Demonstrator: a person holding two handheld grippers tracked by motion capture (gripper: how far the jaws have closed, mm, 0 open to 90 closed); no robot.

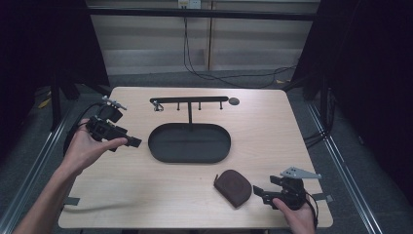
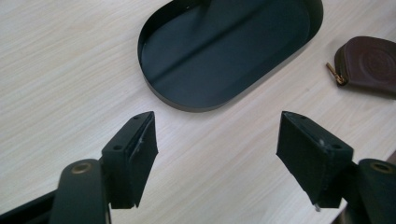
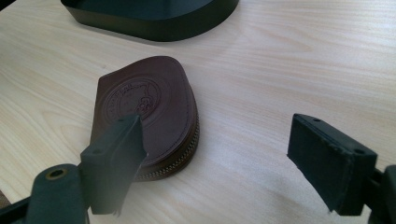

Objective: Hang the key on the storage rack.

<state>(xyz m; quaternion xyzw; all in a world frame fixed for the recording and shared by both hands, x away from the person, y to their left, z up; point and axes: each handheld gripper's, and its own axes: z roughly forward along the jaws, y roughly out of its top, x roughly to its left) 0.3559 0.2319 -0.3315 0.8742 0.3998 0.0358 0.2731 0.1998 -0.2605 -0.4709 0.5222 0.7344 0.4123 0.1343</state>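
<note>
On table, brown leather pouch (image 3: pixel 149 107), round embossed seal, lettering unreadable, beside right tool (image 3: pixel 219 158)

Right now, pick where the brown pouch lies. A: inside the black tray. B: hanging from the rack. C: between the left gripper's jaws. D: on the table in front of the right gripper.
D: the pouch lies flat on the bare table, just ahead of the open right gripper, apart from the tray.
</note>
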